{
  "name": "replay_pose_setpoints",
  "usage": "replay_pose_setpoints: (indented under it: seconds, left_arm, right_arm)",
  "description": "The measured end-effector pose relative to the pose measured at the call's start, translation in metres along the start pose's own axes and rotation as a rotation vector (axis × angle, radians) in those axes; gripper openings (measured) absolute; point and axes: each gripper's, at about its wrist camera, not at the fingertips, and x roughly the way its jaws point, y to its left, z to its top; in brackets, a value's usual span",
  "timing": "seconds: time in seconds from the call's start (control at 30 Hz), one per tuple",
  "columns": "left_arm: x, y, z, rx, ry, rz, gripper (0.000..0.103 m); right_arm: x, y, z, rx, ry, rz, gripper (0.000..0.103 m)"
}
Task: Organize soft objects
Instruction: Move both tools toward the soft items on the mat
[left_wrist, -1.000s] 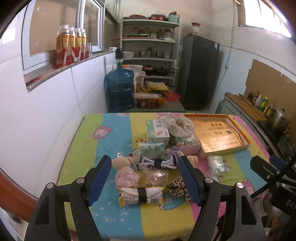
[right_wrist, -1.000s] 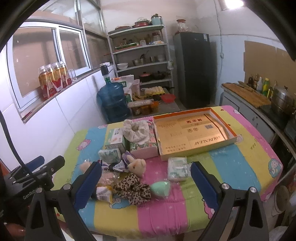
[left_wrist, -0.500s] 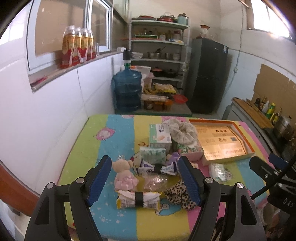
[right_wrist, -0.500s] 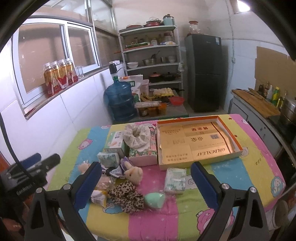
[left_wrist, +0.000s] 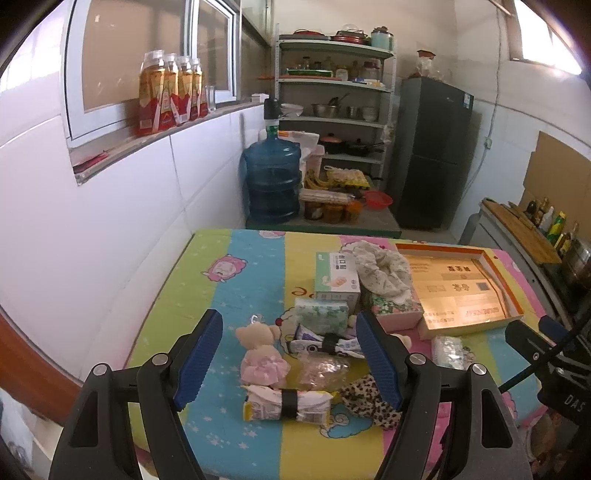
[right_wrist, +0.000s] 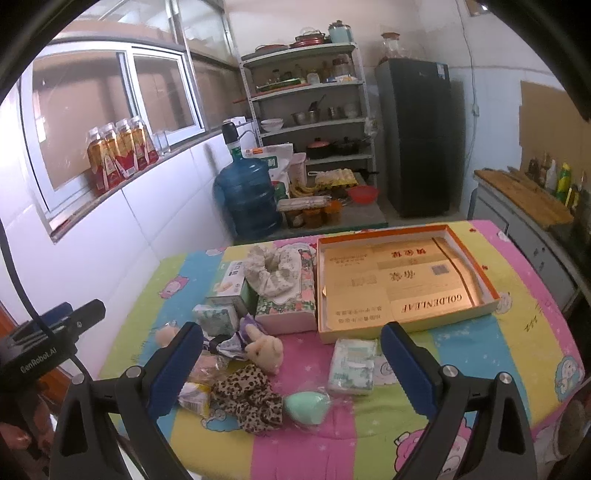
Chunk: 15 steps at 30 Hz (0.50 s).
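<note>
Soft stuff is all bunched on the near-left part of the table (right_wrist: 517, 332), and the open gold tray (right_wrist: 402, 280) sits empty at the right, so I'm guessing that's where it all goes. My left gripper (left_wrist: 289, 358) is spread wide and holding nothing, hovering above the near edge, well short of the pile. Working left to right from that view: the pink-dress bear (left_wrist: 260, 356) is nearest its left finger, then the banded packet (left_wrist: 286, 404) in front, the crinkly bag (left_wrist: 321, 369), and the leopard scrunchie (left_wrist: 369, 402) by the right finger. I'd start with the bear, since it's on the outside and nothing lies on it. I'd come down over the body, not the head, and close gently because plush squashes and can slip out. The right gripper (right_wrist: 291, 363) is also wide open and empty, up off the table, with the bunny (right_wrist: 264, 349), the mint sponge (right_wrist: 306, 406) and the tissue pack (right_wrist: 352, 363) in front of it. That one should take the tissue pack, which is just beside the tray and well clear of the rest. Main risk I see is snagging the scrunchie or the bag when lifting a neighbour, so one item at a time, straight up.
</note>
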Motion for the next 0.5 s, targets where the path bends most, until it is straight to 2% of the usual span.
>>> replay_pose_setpoints:
  seconds: [0.5]
  left_arm:
    - [0.014, 0.016, 0.016, -0.001, -0.024, -0.010, 0.076]
  right_arm:
    - [0.008, 0.014, 0.013, 0.026, -0.033, -0.009, 0.098]
